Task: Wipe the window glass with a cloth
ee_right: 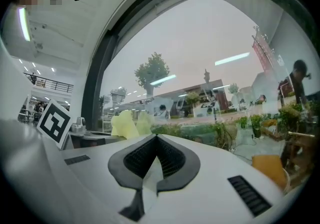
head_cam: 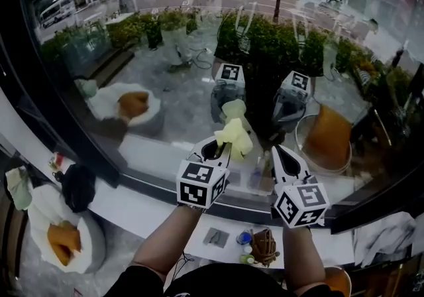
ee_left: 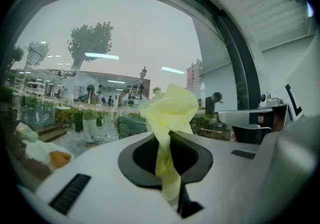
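A crumpled pale yellow cloth is pinched in my left gripper, which is shut on it. The cloth's top sits right at the window glass, and I cannot tell if it touches. In the left gripper view the cloth rises out of the left gripper toward the pane. My right gripper stands just to the right, shut with nothing in it. In the right gripper view the right gripper points at the glass, with the cloth off to its left.
A dark curved window frame and a white sill run below the pane. Both grippers are mirrored in the glass. Lower down are a white beanbag with an orange cushion, a black bag and a small table with oddments.
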### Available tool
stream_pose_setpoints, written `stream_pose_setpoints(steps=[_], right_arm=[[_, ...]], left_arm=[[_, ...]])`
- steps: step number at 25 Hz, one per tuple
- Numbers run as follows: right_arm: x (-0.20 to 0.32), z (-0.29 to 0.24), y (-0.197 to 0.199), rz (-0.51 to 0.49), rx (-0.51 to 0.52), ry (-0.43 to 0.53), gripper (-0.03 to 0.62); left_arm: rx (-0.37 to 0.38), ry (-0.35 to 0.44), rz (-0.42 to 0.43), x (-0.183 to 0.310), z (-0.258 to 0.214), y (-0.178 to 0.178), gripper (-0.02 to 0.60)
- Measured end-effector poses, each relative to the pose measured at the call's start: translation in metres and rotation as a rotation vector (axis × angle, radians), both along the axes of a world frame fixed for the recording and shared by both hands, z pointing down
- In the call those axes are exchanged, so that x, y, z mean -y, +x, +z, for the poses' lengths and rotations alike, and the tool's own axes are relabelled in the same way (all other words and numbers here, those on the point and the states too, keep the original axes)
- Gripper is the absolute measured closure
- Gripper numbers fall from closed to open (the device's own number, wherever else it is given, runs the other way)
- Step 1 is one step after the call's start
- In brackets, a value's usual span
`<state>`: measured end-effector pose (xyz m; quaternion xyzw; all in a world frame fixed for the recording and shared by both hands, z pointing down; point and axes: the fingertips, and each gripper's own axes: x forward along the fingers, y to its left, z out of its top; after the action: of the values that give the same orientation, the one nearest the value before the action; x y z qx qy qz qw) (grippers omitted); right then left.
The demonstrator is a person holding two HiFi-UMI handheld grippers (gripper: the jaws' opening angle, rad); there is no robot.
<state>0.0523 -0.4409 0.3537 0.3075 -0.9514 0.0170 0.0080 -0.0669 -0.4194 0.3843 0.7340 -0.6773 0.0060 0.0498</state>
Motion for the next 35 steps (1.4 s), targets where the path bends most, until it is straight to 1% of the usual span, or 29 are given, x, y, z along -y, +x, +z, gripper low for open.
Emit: stream_pose_setpoints(steps=[2,4,6,10,21,30,35], right_arm=[[-0.008,0.000,-0.036,-0.011,-0.006,-0.001,0.568],[-0.015,0.002,-0.062,-0.020,-0.006,-0.001,0.568],[-0.020,0.003,-0.076,-0.029,-0.005,-0.003,0.568],[-0.022,0.005,-0.095,-0.045,-0.008,-0.012,0.568],[-0.015,0.007,-0.105,-0.092,-0.015,-0.027,0.568],[-0.014,0.005,-0.106,-0.092,-0.010,-0.024,0.568],[-0.017,0.005,-0.105,-0.088,-0.008,-0.024,0.568]], left_arm=[[-0.005,-0.007,-0.014,-0.009,0.002,-0.036,0.549],[-0.007,-0.009,-0.026,-0.017,0.005,-0.064,0.549],[-0.006,-0.010,-0.036,-0.023,0.006,-0.078,0.549],[-0.007,-0.014,-0.046,-0.028,0.007,-0.095,0.549],[-0.024,-0.015,-0.095,-0.027,0.009,-0.106,0.549],[-0.025,-0.016,-0.096,-0.027,0.009,-0.107,0.549],[-0.027,-0.020,-0.113,-0.029,0.011,-0.111,0.549]])
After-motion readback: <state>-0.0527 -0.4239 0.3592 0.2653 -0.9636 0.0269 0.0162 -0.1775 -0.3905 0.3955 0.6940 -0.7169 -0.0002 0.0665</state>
